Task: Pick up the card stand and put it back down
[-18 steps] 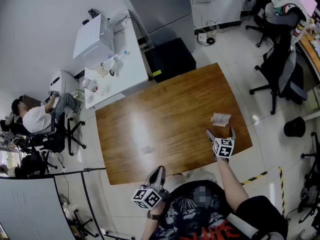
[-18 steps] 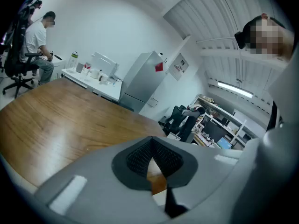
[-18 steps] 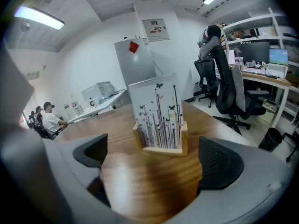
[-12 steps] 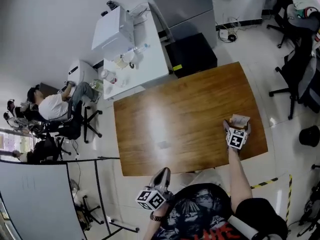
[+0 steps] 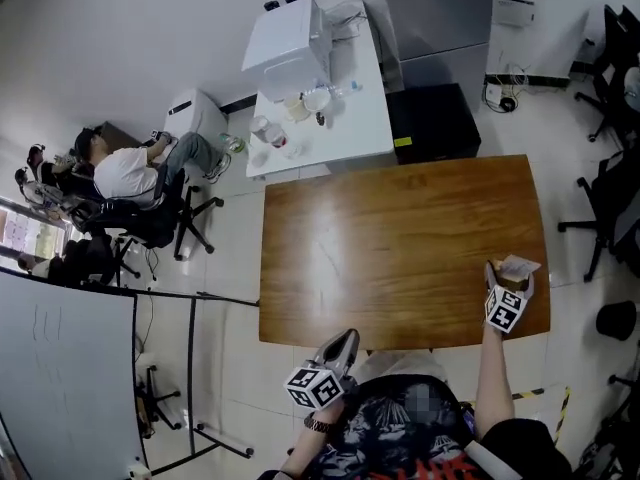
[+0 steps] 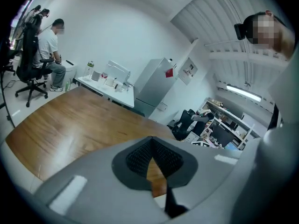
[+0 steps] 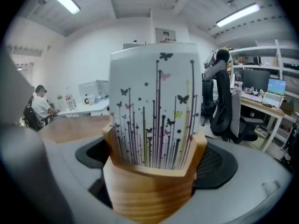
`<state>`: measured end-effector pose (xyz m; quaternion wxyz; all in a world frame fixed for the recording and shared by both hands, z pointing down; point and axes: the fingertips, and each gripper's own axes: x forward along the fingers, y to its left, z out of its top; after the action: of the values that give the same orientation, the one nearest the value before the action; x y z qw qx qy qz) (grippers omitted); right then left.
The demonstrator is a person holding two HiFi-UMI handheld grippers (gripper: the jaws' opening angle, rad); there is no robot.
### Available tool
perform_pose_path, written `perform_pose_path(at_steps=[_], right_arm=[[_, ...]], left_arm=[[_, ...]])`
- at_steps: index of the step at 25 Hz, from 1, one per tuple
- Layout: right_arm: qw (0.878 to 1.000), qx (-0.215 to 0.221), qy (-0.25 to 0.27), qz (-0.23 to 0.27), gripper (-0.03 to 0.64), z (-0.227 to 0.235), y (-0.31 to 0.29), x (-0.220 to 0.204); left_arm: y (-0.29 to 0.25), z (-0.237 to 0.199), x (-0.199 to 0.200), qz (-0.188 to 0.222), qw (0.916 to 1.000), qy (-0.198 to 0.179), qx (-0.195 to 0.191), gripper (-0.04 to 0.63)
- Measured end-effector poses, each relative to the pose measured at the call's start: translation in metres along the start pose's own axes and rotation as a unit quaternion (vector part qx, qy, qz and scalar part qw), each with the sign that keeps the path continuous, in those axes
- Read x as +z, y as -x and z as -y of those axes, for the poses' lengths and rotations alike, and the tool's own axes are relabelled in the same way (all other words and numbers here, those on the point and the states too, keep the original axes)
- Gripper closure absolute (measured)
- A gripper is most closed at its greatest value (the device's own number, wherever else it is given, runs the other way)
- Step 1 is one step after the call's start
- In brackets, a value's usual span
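Note:
The card stand (image 5: pixel 517 266) is a round wooden base holding a white card printed with butterflies and stems. It stands near the right front corner of the brown table (image 5: pixel 400 238). My right gripper (image 5: pixel 510 275) reaches around it with its jaws wide. In the right gripper view the card stand (image 7: pixel 154 125) fills the middle, with a dark pad close on each side of the base. I see no clear press by the right gripper (image 7: pixel 154 169). My left gripper (image 5: pixel 343 343) hovers off the table's front edge, and in its own view the left gripper (image 6: pixel 152 155) is shut on nothing.
A white side table (image 5: pixel 320 108) with bottles and a box stands beyond the brown table, beside a black cabinet (image 5: pixel 432 120). A person (image 5: pixel 125 173) sits at the far left. Office chairs (image 5: pixel 610 198) stand to the right, and a whiteboard (image 5: pixel 60 378) at the lower left.
My right gripper has moved forward until the card stand sits between its jaws. The head view has swung, so the table has shifted right in the picture. The left gripper keeps its place.

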<state>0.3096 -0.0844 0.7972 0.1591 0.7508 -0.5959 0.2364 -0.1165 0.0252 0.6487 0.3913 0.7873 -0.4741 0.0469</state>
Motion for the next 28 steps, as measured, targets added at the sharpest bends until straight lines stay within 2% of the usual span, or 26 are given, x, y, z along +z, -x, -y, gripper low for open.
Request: perform_pose_path(at_steps=[3,6,9,12,16,21,28], right_arm=[[0.999,0.008,-0.006,0.032,0.077,-0.015,0.054,0.042],[0.998,0.039,0.000,0.057,0.077,-0.041,0.106,0.085],[0.996,0.055,0.008,0.073,0.077,-0.061,0.146,0.109],[0.994,0.053,0.009,0.091,0.077,-0.075,0.168,0.121],[0.992,0.058,0.004,0.113,0.077,-0.084,0.180,0.129],[0.992,0.058,-0.006,0.113,0.078,-0.084,0.185,0.126],[0.992,0.065,-0.008,0.110,0.078,-0.092,0.177,0.127]], left_arm=[[-0.004,-0.008,0.027,0.021,0.9994,0.000,-0.026,0.598],[-0.005,-0.012,0.065,0.064,0.9967,0.004,-0.050,0.598],[-0.002,-0.009,0.091,0.082,0.9943,-0.005,-0.068,0.599],[-0.004,-0.003,0.102,0.082,0.9926,-0.015,-0.089,0.600],[-0.010,0.005,0.102,0.075,0.9918,-0.039,-0.095,0.601],[-0.009,0.009,0.108,0.092,0.9867,-0.007,-0.133,0.600],[-0.015,0.000,0.095,0.050,0.9912,-0.018,-0.121,0.600]])
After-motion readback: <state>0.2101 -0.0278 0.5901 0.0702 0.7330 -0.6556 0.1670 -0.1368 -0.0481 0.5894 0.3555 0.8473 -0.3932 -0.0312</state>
